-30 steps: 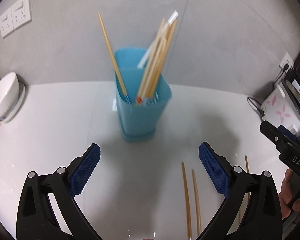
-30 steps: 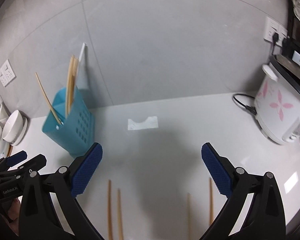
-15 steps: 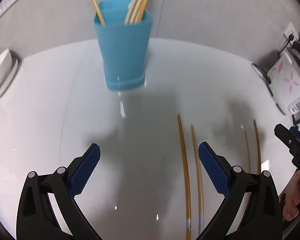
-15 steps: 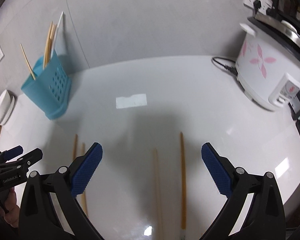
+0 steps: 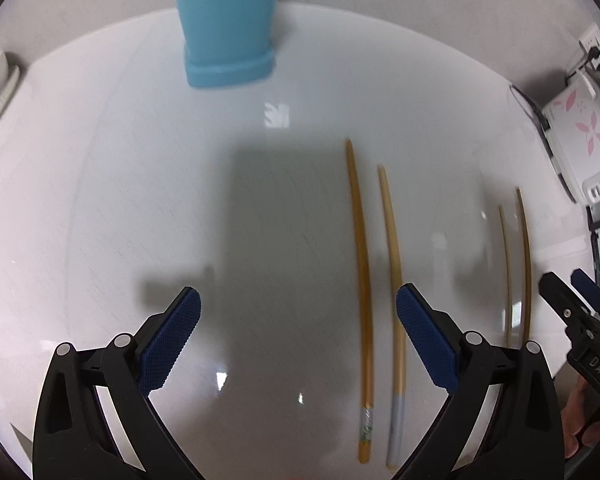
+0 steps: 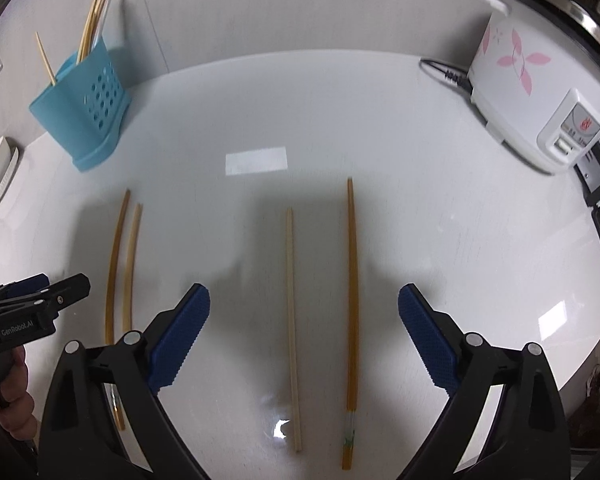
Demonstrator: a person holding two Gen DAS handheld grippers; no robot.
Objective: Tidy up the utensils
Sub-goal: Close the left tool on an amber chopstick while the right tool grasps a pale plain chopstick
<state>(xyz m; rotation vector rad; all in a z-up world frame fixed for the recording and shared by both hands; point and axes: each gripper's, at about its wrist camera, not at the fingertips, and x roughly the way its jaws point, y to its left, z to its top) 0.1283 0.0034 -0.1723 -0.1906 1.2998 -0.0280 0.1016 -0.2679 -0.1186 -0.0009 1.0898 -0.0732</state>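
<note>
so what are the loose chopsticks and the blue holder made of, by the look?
Chopsticks: likely bamboo or wood; tan to amber, one pale, matte. Holder: looks like moulded plastic; uniform light blue, smooth, punched round holes in the side.

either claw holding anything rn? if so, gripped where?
Nothing held. Left claw and right claw are both open above the chopsticks lying on the counter.

The blue holder [image 5: 226,20] is cut off at the top edge.
</note>
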